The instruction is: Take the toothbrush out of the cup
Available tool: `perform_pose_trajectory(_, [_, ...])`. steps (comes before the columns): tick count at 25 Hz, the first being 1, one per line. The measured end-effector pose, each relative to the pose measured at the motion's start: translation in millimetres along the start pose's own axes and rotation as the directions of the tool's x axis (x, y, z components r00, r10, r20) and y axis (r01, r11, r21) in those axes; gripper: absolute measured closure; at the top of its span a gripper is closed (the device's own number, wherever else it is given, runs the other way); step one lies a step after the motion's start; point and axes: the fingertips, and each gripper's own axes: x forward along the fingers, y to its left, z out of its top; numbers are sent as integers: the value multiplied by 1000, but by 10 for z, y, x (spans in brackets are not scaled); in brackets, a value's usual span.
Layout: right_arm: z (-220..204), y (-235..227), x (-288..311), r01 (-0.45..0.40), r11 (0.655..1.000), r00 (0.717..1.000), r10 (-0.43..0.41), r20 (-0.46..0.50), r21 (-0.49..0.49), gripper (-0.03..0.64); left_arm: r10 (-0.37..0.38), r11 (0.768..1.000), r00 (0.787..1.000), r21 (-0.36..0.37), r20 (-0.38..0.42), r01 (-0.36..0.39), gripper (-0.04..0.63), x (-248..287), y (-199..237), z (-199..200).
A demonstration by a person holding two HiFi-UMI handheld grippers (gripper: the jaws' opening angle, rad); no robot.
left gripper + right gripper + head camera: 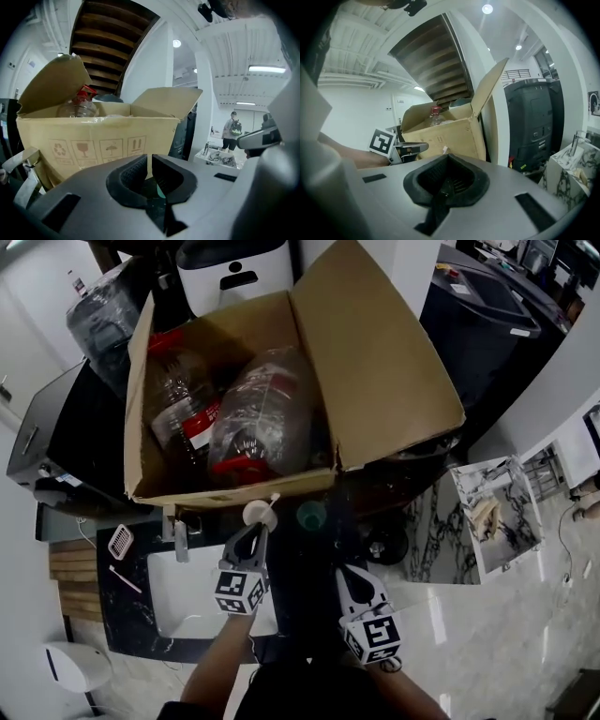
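My left gripper (257, 532) is shut on a thin white toothbrush (262, 513), whose pale end sticks out past the fingertips just in front of the cardboard box. In the left gripper view the toothbrush (149, 165) shows as a pale strip pinched between the dark pads. A teal cup (311, 515) stands on the black counter just right of the fingertips, and a sliver of the cup (160, 190) shows below the jaws. My right gripper (343, 572) hangs lower right of the cup, shut and empty. Its pads meet in the right gripper view (446, 183).
An open cardboard box (375, 371) with plastic bottles (258, 418) fills the counter behind the cup. A white sink (187, 601) lies at the lower left. A marble stand (492, 512) is at the right. A person (233, 129) stands far off.
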Motion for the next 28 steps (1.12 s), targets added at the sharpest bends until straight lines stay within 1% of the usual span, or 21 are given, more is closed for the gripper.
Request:
perform_pose_trajectory(3, [-142, -26, 70, 3, 1000, 999, -3, -36, -6, 604, 1, 998, 1000, 56, -30, 0, 565, 254, 105, -65])
perform_pose_trajectory(4, [-172, -38, 87, 7, 1000, 999, -8, -46, -11, 604, -2, 998, 999, 65, -42, 5, 550, 336, 132, -94])
perform_pose_trajectory(5, [-191, -58, 100, 12, 1000, 998, -13, -55, -14, 604, -7, 997, 998, 73, -58, 11, 509, 421, 153, -132])
perform_pose_trajectory(6, [-200, -82, 113, 16, 1000, 998, -17, -60, -15, 604, -14, 996, 997, 81, -78, 20, 484, 506, 169, -180])
perform_pose_trajectory(8, [-204, -131, 134, 25, 1000, 998, -26, -65, -19, 604, -27, 994, 992, 105, -126, 41, 471, 653, 196, -296])
perform_pose_trajectory(10, [-209, -195, 137, 39, 999, 997, -41, -68, -25, 604, -27, 990, 985, 130, -172, 49, 471, 758, 230, -418])
perform_pose_trajectory(12, [-226, -283, 121, 64, 998, 995, -65, -77, -22, 604, -11, 987, 980, 156, -199, 43, 472, 837, 266, -504])
perform_pose_trajectory(16, [-294, -425, 90, 104, 995, 989, -104, -101, -5, 604, 29, 981, 974, 195, -226, 16, 478, 928, 344, -581])
perform_pose_trajectory(20, [-362, -499, 51, 129, 992, 985, -128, -113, 7, 604, 48, 971, 968, 238, -245, 12, 514, 957, 354, -608])
perform_pose_trajectory(23, [-389, -500, 22, 139, 990, 984, -136, -115, 19, 604, 60, 961, 953, 277, -297, 25, 515, 960, 340, -694])
perform_pose_trajectory(25, [-393, -479, 15, 138, 990, 984, -134, -115, 29, 604, 71, 957, 947, 288, -314, 24, 516, 970, 355, -725])
perform_pose_trajectory(27, [-400, -466, 2, 139, 990, 985, -134, -111, 34, 604, 74, 960, 947, 280, -313, 17, 541, 988, 368, -731])
perform_pose_trajectory(28, [-401, -462, -9, 140, 990, 985, -135, -106, 36, 604, 74, 961, 947, 275, -312, 15, 541, 992, 372, -732])
